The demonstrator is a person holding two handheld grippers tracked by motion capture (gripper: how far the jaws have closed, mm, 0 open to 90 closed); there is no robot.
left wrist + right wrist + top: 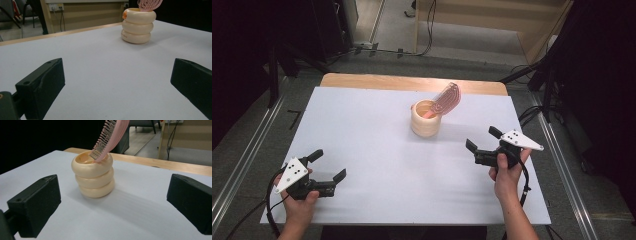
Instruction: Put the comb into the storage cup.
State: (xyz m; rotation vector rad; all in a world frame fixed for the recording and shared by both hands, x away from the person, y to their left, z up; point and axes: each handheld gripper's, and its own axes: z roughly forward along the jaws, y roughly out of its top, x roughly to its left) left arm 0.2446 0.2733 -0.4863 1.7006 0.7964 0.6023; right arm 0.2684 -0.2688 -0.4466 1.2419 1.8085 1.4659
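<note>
Cream ribbed holder (427,119), pink comb (447,99), white table (377,150).

The only thing standing on the white table (377,150) is a cream ribbed cup (426,119) toward the far middle, with a pink comb (447,99) leaning out of its mouth up and to the right. Bare tabletop lies on every side of the cup. Between the left gripper (330,166) and the cup the way is open; likewise from the right gripper (482,139), which is nearer.
</note>
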